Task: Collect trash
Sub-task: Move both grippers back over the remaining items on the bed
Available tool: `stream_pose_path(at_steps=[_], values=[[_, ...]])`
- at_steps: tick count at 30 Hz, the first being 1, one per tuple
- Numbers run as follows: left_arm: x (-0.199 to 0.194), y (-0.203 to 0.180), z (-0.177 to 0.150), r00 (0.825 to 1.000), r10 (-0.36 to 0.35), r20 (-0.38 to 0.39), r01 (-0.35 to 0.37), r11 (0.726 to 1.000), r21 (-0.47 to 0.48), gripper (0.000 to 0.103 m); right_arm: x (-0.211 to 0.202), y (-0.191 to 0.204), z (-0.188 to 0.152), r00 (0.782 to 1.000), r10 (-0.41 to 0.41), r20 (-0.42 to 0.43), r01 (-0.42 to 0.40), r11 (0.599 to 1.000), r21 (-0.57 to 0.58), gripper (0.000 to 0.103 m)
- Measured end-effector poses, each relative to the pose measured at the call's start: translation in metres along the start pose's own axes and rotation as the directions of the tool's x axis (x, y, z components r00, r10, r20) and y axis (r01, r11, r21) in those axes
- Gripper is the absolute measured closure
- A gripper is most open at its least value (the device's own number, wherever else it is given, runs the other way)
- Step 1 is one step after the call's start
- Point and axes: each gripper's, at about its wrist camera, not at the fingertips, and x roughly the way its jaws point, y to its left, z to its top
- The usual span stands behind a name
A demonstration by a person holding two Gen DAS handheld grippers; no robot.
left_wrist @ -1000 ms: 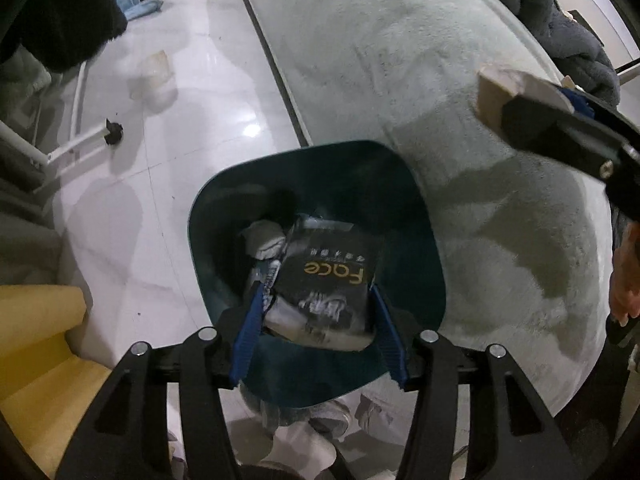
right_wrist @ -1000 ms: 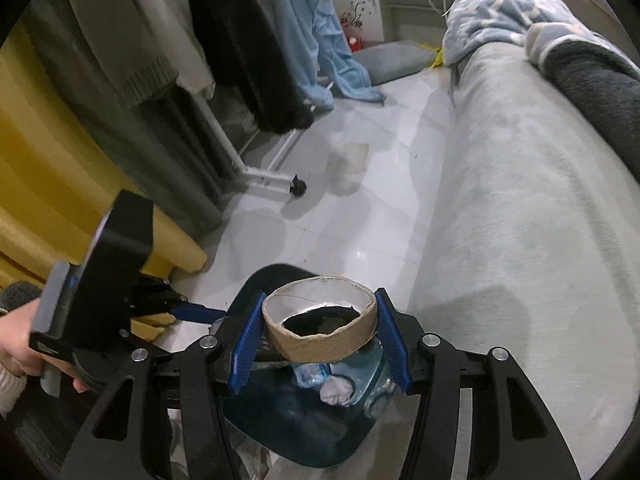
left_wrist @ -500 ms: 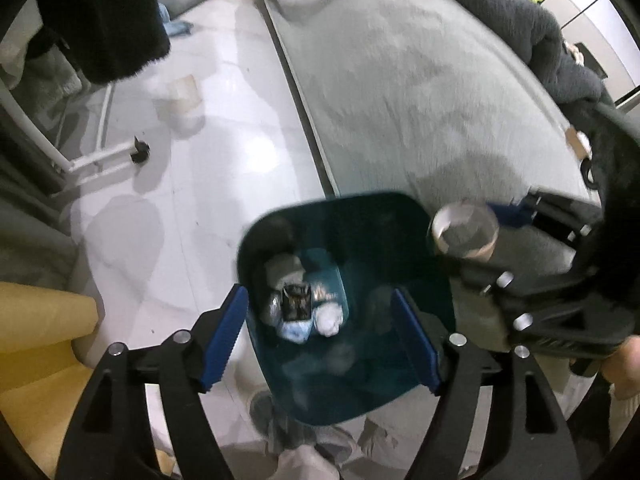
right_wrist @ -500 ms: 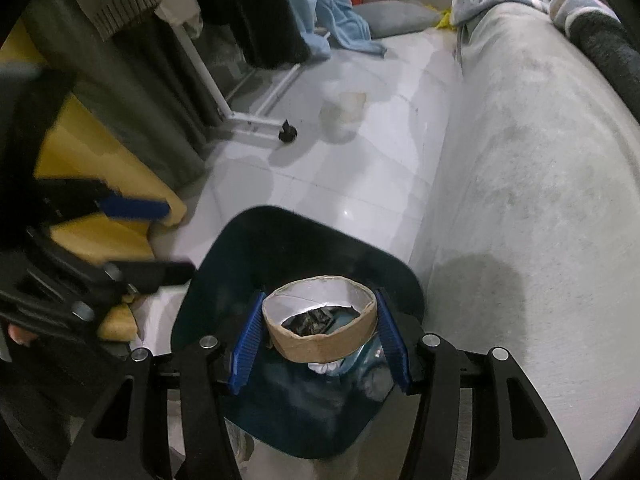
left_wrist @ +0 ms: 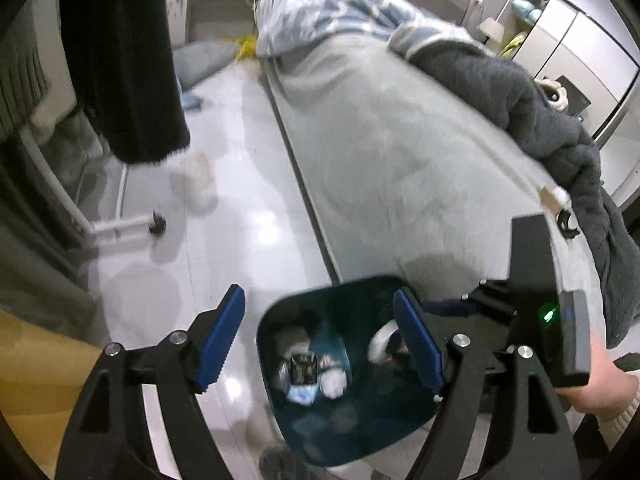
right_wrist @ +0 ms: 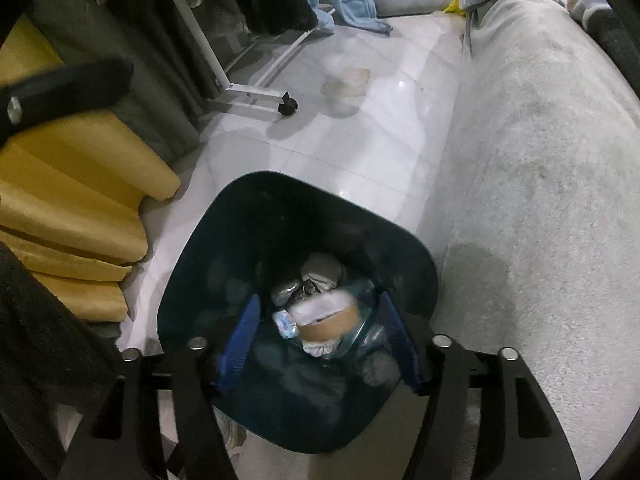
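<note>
bed (right_wrist: 540, 152): big grey-covered thing filling the right side, dark fluffy blanket (left_wrist: 532, 116) piled on its far end
floor (right_wrist: 360, 132): shiny white tile, clothes rack foot with a black caster (right_wrist: 288, 105) on it
bin (right_wrist: 192, 288): dark teal, sits on the floor right up against the bed edge
trash in bin: cardboard tape ring (right_wrist: 328, 316) lying on top of the pile, black packet (left_wrist: 304, 368) and a few white crumpled wads beside it
left tongs (left_wrist: 320, 344): blue pads spread wide and opening more, nothing between them, hanging over the bin
right tongs (right_wrist: 320, 340): down over the bin mouth, jaws opening, pads clear of the tape ring on both sides, so it's let go
hand (left_wrist: 600, 384): gripping the right tongs' handle
</note>
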Motion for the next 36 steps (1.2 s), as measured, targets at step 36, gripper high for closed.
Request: stream_pose_path(at_steps=[36], values=[[-0.053,-0.167,0.063,0.913,-0.143,0.382,0.042,0.965,0.26,0.01,-0.194,-0.151,-0.062,0.885,-0.202,0.42,0.087,0.957,0.276,0.017]])
